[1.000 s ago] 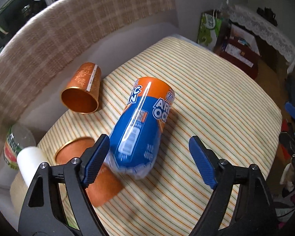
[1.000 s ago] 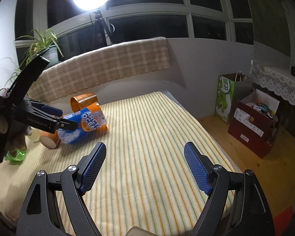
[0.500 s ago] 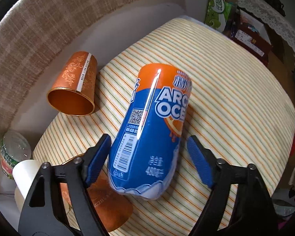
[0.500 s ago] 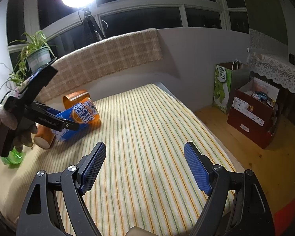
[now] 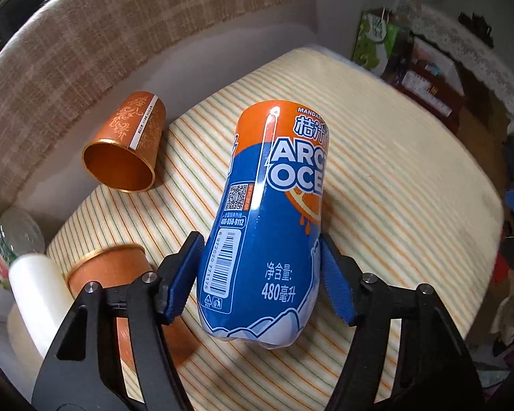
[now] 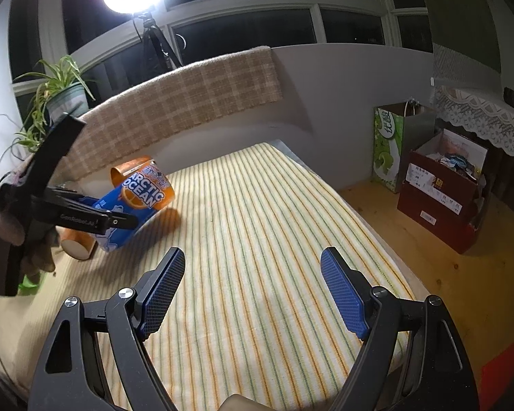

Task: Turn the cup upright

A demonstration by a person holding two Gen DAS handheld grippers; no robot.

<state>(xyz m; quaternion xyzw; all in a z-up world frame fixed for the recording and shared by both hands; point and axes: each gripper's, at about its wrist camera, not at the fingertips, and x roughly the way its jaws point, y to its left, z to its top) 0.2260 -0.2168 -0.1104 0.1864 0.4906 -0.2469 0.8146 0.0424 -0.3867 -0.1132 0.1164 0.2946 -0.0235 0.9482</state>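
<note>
A blue and orange "Arctic Ocean" bottle (image 5: pixel 270 212) lies tilted on the striped cloth, its base toward me. My left gripper (image 5: pixel 260 274) is shut on the bottle, a pad on each side near its base. It also shows in the right wrist view (image 6: pixel 133 202), held by the left gripper (image 6: pixel 96 219). An orange cup (image 5: pixel 126 150) lies on its side at the back left, mouth toward me. A second orange cup (image 5: pixel 116 274) lies beside my left finger. My right gripper (image 6: pixel 250 287) is open and empty above the cloth.
The striped cloth (image 6: pixel 274 222) covers the table (image 5: pixel 411 205). A green-label bottle (image 5: pixel 10 243) and a white cylinder (image 5: pixel 37 294) stand at the left edge. A plaid-covered ledge (image 6: pixel 188 102) runs behind. Boxes (image 6: pixel 442 191) stand on the floor at the right.
My left gripper moved forward around the bottle and closed on it near its base. The right gripper stayed open and shifted only slightly.
</note>
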